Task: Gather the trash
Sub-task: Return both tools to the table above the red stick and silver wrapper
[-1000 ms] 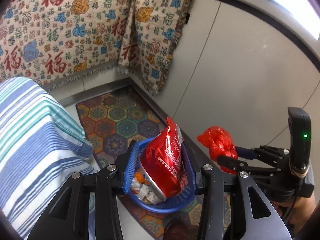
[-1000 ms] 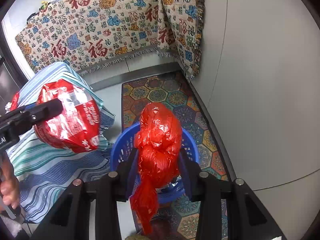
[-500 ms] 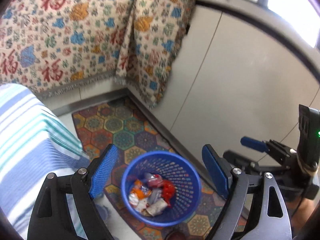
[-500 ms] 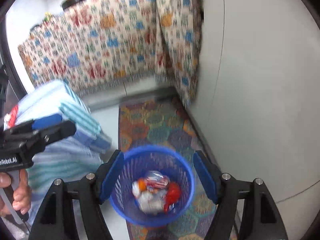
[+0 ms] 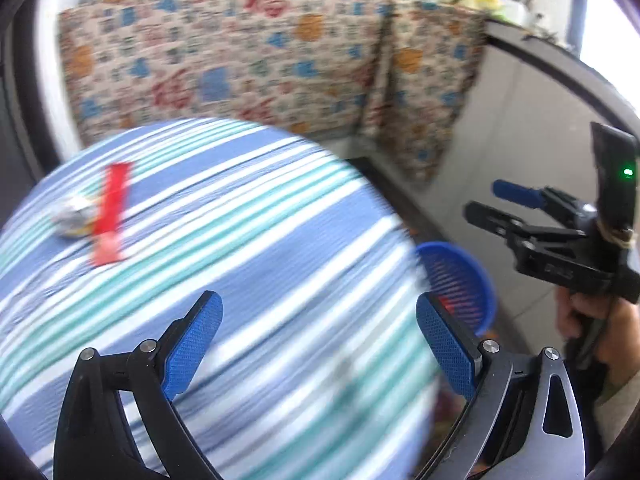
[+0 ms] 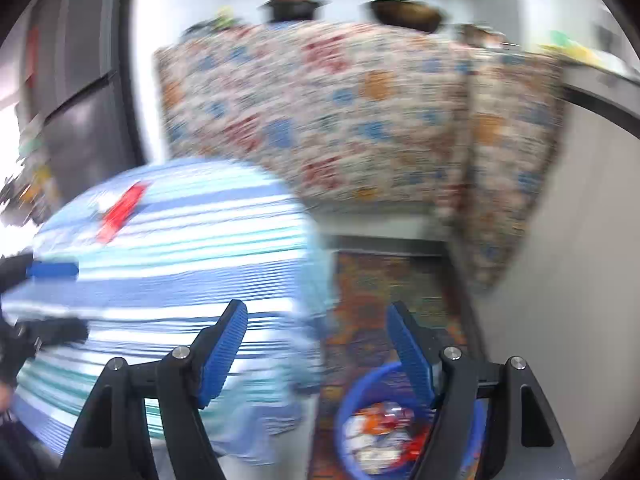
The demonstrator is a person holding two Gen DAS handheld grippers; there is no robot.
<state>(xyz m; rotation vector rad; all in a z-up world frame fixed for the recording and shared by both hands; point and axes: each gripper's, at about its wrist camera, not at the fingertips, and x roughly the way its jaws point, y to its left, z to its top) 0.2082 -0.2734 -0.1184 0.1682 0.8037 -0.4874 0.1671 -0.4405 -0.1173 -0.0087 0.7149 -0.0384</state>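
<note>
A blue trash basket (image 5: 460,276) stands on the floor beside the striped table; in the right wrist view the basket (image 6: 348,420) holds several wrappers. A red wrapper (image 5: 109,216) and a crumpled white scrap (image 5: 74,216) lie on the blue-striped tablecloth (image 5: 240,280) at its far left. The red wrapper also shows in the right wrist view (image 6: 122,212). My left gripper (image 5: 318,344) is open and empty above the table. My right gripper (image 6: 316,344) is open and empty, above the table's edge and the basket; it also shows in the left wrist view (image 5: 500,204). Both views are blurred.
A patterned cloth (image 5: 260,60) hangs over the counter behind the table. A grey cabinet wall (image 5: 520,128) runs along the right. A patterned mat (image 6: 372,292) lies on the floor under the basket. Bowls (image 6: 404,12) stand on the counter.
Both grippers let the red bags fall into the basket, then opened and swung up and left from the basket toward the striped table.
</note>
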